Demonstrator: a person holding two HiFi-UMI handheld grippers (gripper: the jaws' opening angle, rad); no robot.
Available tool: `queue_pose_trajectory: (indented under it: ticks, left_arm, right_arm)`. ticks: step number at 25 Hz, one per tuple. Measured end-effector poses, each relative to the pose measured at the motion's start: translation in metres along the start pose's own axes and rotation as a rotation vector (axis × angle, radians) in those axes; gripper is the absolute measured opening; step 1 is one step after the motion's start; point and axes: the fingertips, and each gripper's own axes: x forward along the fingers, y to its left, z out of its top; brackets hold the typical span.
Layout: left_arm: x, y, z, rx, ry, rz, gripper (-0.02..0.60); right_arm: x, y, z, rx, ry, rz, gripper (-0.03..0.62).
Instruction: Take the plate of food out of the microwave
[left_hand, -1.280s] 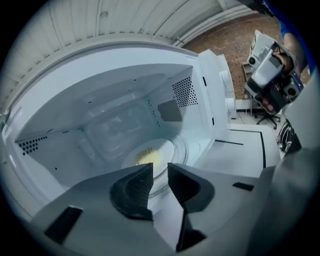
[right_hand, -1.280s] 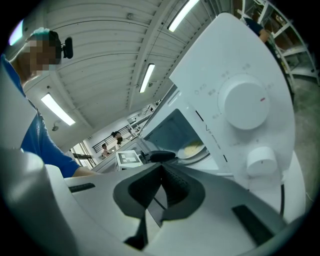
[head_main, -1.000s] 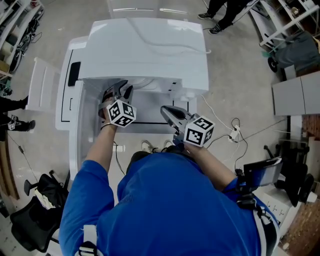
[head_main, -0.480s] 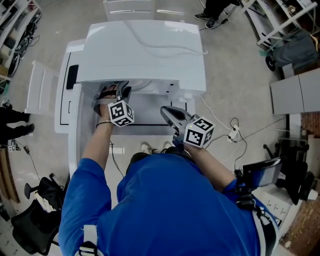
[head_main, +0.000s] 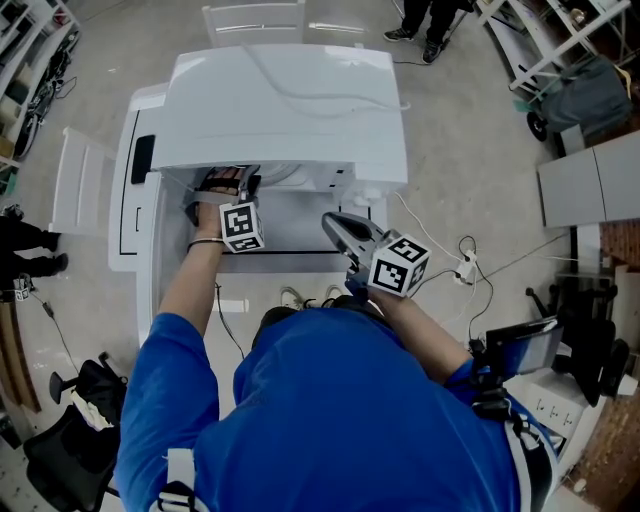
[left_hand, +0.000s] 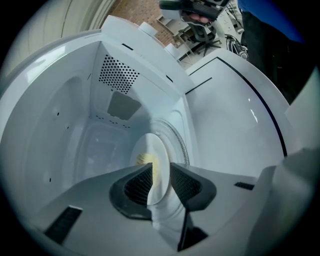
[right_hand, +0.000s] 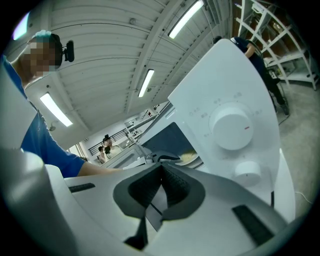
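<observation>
Deeper into the white microwave (head_main: 290, 100) goes the left gripper (left_hand: 161, 172) than a second ago; the right gripper (head_main: 332, 222) has stayed at the near right of the opening, its jaws closed on nothing. The door (head_main: 132, 215) stands swung open to the left. The plate (left_hand: 159, 150) sits on the glass turntable (left_hand: 176, 134) inside the cavity, with a pale yellow heap of food (left_hand: 145, 159) on it. The left jaws stand apart astride the plate's near rim; I can't see the pads pinching it yet. To my eye it's a stiff, glazed plate, slippery and breakable, with loose food on top; I'd bite well onto the near rim, squeeze firmly and keep it level while drawing it out.
</observation>
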Motion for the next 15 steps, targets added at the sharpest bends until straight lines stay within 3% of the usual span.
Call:
queue_pose_trajectory:
  ticks: [6, 11, 15]
  left_arm:
    - [0.0025, 0.0002, 0.0012, 0.039, 0.007, -0.016, 0.117]
    - [0.0037, -0.0063, 0.0011, 0.016, 0.004, -0.022, 0.037]
    - [0.0012, -0.0062, -0.0005, -0.004, 0.006, -0.012, 0.037]
  right_arm:
    - [-0.0032, 0.0004, 0.0021, -0.002, -0.011, -0.009, -0.003]
    - [-0.0052, -0.0007, 0.0008, -0.004, -0.011, -0.015, -0.003]
    - [-0.0065, -0.0011, 0.0013, 0.0, -0.012, -0.019, -0.003]
